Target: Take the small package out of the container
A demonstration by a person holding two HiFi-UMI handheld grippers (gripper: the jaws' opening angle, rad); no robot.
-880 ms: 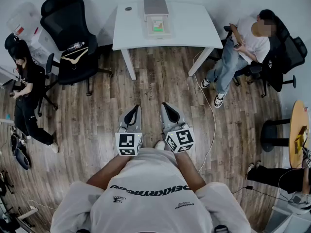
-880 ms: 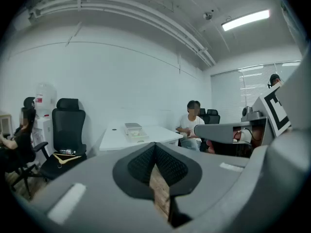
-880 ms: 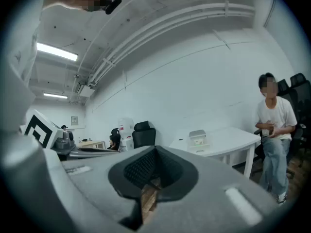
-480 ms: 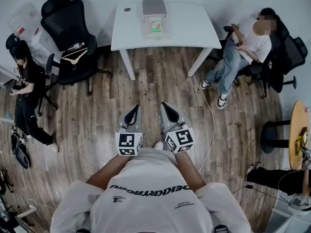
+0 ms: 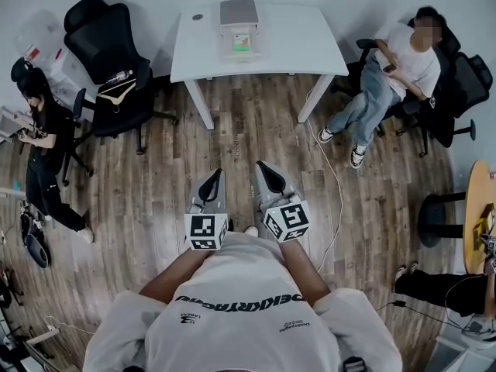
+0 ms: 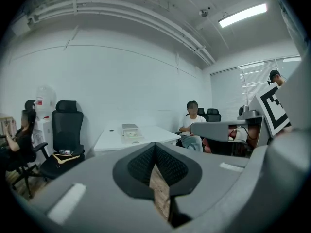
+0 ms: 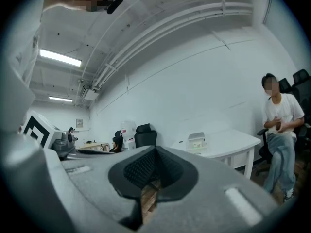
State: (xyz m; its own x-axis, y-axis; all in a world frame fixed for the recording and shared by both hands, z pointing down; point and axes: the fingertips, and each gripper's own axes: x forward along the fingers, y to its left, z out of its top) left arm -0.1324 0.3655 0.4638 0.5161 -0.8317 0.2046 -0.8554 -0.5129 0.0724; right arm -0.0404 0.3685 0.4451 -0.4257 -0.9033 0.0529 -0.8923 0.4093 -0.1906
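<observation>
Both grippers are held out side by side above the brown wood-plank floor (image 5: 256, 130), well apart from the white rectangular desk (image 5: 310, 45). Left gripper (image 5: 211, 178) has its jaws pressed together with nothing in them, and the right gripper (image 5: 267, 173) looks the same. The small green-labelled package (image 5: 241, 43) sits inside the clear plastic container (image 5: 229, 53) toward the back of the desk.

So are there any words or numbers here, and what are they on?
Dark lettering across the wearer's pale grey shirt: upside down, too blurred to read.
Green label in the clear plastic container on the white table: too small.
Black-and-white marker cubes: patterns only, no letters.
</observation>
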